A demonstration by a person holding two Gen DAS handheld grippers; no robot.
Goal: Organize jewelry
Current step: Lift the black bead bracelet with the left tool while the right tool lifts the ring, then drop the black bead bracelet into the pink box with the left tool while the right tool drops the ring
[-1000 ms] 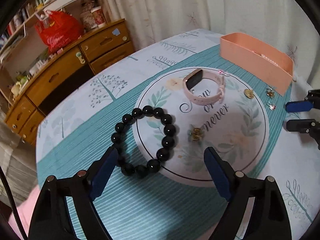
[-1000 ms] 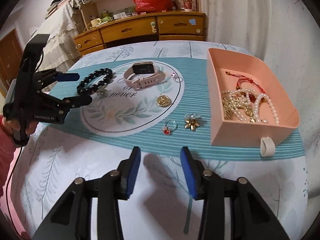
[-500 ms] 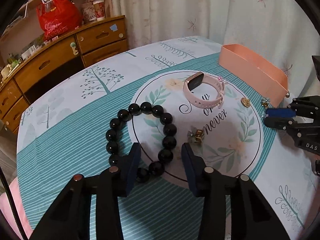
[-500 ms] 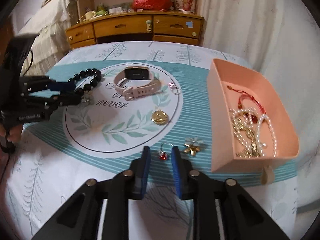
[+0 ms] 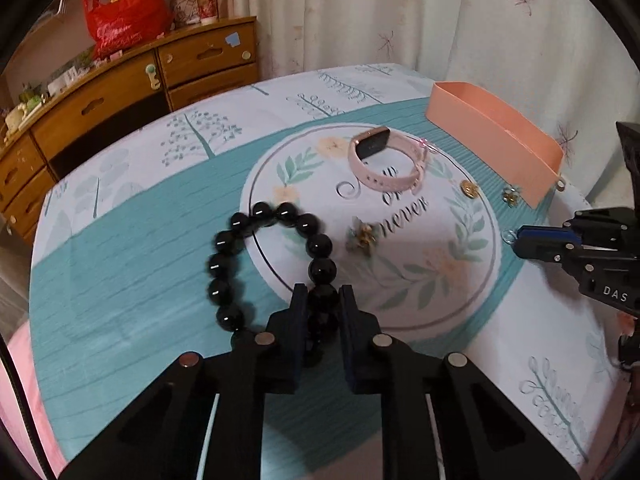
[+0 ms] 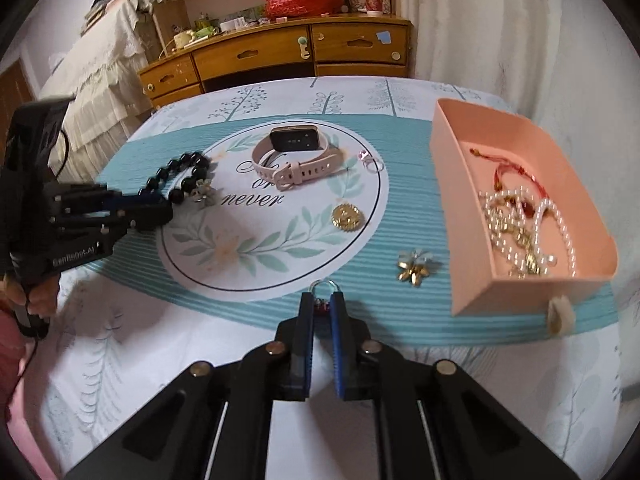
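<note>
Left gripper (image 5: 323, 300): clamped on black bead bracelet (image 5: 224, 240) at the round mat's (image 5: 440, 300) rim. Right gripper (image 6: 321, 304): pinching red-stone ring (image 6: 325, 286) on teal runner (image 6: 400, 196), near pink tray (image 6: 472, 280); bare cloth between.

The black bead bracelet (image 5: 272, 264) looks smooth and very shiny. The watch (image 6: 298, 158) has a soft-looking, dull pink band and a glossy dark screen. The gold round charm (image 6: 346, 218) looks like shiny metal. The pink box (image 6: 472, 280) looks matt. The dresser (image 6: 276, 56) is polished wood.
</note>
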